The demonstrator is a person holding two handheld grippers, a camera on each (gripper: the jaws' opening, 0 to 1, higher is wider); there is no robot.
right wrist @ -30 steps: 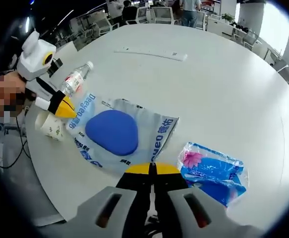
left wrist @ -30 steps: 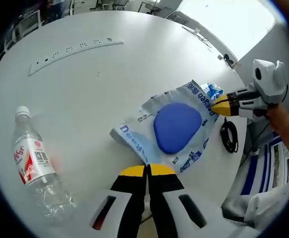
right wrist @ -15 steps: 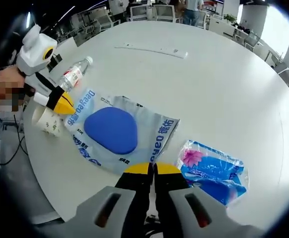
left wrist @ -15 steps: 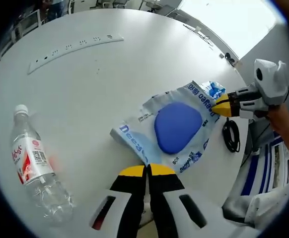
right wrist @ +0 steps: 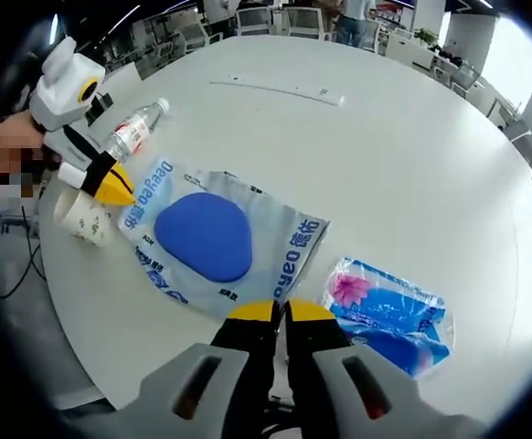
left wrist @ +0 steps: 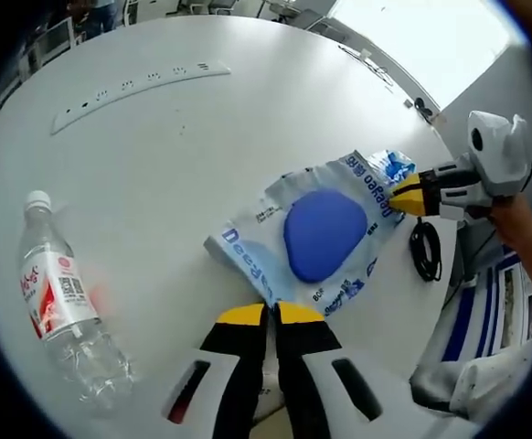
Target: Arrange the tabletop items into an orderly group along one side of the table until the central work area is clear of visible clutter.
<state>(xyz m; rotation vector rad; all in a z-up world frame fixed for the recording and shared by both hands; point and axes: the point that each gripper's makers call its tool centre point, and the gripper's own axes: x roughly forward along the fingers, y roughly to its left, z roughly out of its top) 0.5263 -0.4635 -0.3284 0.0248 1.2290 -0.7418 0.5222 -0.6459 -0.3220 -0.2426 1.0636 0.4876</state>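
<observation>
Left gripper view, bottom centre: left claw [left wrist: 268,315], yellow tips pressed together, pinching the near edge of the large wipes pack [left wrist: 313,240]. Right gripper view, bottom centre: right claw [right wrist: 280,311], tips likewise together on the opposite edge of the same pack. So both claws grip one item, the silver-and-blue pack with a blue oval lid, lying flat on the white worktop [left wrist: 184,155] near its rim.

Just right of the right claw, lower right of the right gripper view: a smaller blue tissue packet [right wrist: 392,312], near the pack but apart from it. Left edge of that view: a paper cup [right wrist: 82,219] on its side at the worktop rim, just beyond the other claw's tip. Above it, a water bottle [right wrist: 133,133] lying down; in the left gripper view it sits lower left.

Far, upper part of both views: a long white power strip [left wrist: 138,89]. A black cable [left wrist: 422,247] hangs by the rim at right in the left gripper view.

Judgement: early to middle stage. Items cluster loosely toward one rim, but bottle and cup lie tipped and unaligned, and the pack itself isn't placed yet.
</observation>
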